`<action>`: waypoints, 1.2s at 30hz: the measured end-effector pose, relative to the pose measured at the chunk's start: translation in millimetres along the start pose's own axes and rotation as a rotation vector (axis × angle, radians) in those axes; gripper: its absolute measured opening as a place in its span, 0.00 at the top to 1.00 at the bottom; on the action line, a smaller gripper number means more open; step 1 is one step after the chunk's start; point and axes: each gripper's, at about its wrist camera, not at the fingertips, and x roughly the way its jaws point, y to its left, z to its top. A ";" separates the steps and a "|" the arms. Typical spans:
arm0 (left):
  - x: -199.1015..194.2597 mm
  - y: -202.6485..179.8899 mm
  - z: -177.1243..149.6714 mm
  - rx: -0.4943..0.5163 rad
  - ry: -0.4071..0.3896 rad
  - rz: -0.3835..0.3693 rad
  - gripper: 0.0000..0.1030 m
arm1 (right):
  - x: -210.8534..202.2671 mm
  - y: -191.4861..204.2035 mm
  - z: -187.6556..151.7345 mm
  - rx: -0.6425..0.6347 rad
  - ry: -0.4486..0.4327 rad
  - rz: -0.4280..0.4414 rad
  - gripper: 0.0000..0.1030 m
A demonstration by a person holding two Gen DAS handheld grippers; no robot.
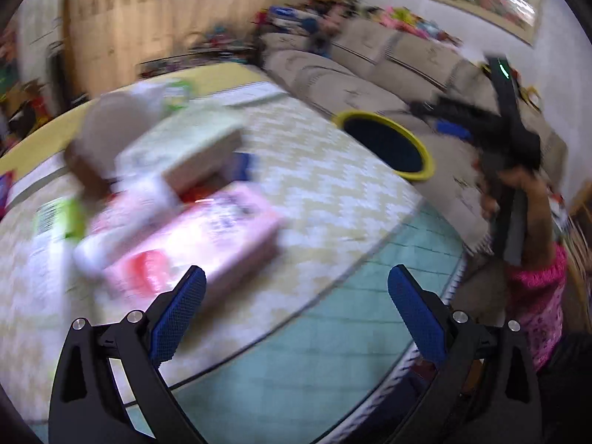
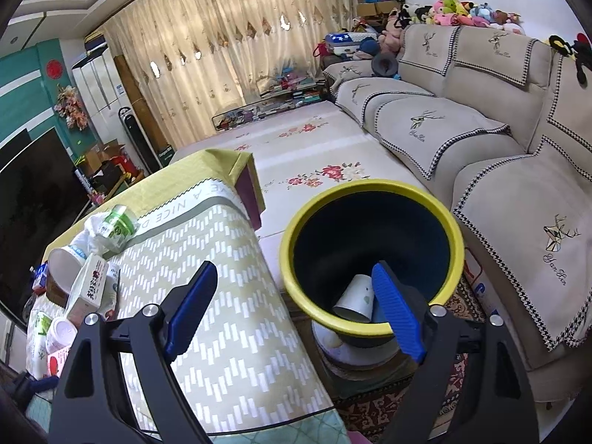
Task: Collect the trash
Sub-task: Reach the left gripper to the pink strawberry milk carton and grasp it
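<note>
Your right gripper [image 2: 294,310] hangs over the bin [image 2: 370,192], jaws spread, a cup [image 2: 355,298] inside. Your left gripper [image 1: 296,310], jaws spread, faces cartons [image 1: 192,233] at ten o'clock on the desk [image 1: 325,192].

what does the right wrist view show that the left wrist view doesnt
Only the right wrist view: a white paper cup lying inside the bin, and the open right gripper above it, holding nothing.

Only the left wrist view: a blurred pink box on the table, and the open left gripper.

Both: the yellow-rimmed bin, the patterned tablecloth and the beige sofa.
</note>
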 end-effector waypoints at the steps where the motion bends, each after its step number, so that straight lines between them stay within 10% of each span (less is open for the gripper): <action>1: -3.2 8.4 -0.8 -0.018 -0.008 0.030 0.05 | 0.4 2.0 -2.0 0.000 0.001 0.004 0.21; 11: 3.3 42.1 -19.7 -0.090 0.010 0.051 0.05 | 6.2 22.3 -7.3 -0.027 0.022 0.034 0.21; 19: -1.9 -9.4 -21.6 0.061 0.048 -0.177 0.05 | 8.7 24.3 -9.0 -0.022 0.029 0.042 0.19; 36: 40.4 -10.6 27.1 0.118 0.087 -0.014 0.09 | 10.4 10.6 -12.9 0.001 0.039 0.043 0.19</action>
